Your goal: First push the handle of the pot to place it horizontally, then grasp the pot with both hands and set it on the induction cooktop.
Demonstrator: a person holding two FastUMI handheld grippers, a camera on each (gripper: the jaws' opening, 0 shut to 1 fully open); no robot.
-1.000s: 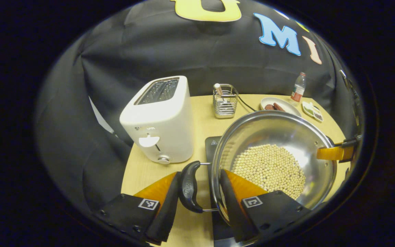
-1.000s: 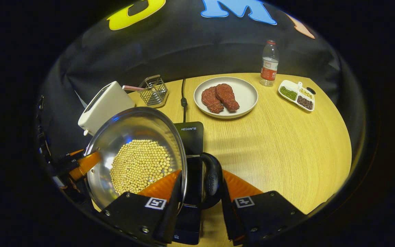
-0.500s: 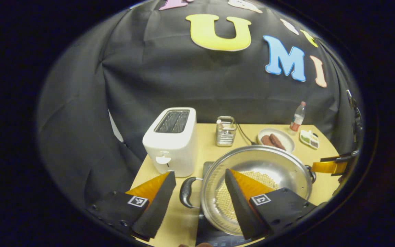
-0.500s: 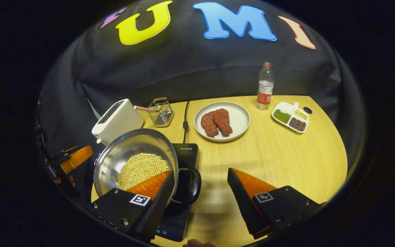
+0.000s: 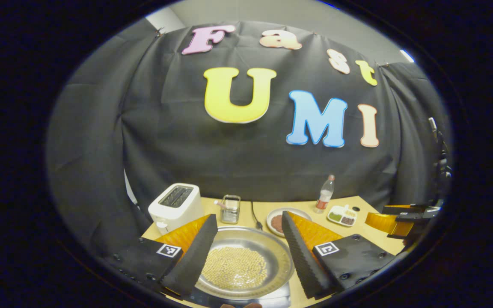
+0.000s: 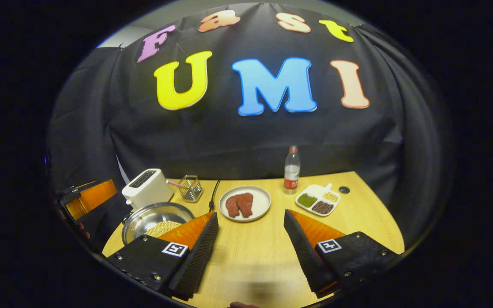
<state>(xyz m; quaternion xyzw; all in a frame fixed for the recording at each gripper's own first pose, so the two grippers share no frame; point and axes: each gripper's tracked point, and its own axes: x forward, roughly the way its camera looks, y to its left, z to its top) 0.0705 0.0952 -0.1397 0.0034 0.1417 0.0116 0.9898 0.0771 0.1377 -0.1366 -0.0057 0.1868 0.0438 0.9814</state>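
The steel pot (image 5: 270, 248), holding pale beans, sits low in the left gripper view on the dark induction cooktop (image 5: 278, 295), of which a glossy strip shows under its near rim. My left gripper (image 5: 248, 214) hangs open above and behind the pot, touching nothing. In the right gripper view the pot (image 6: 141, 220) lies at the lower left, partly behind one finger (image 6: 195, 252). My right gripper (image 6: 250, 213) is open over bare table, well clear of the pot. The pot's handles are hidden.
A white toaster (image 6: 148, 192), a wire holder (image 6: 191, 188) and a black cable (image 6: 213, 192) stand behind the pot. A plate (image 6: 261, 199) of meat, a bottle (image 6: 291, 171) and a divided dish (image 6: 319, 199) sit further right on the round wooden table (image 6: 357, 226).
Both grippers opened and let go of the pot's handles, then drew back and up. The pot stays down on the cooktop, now smaller and lower in both views.
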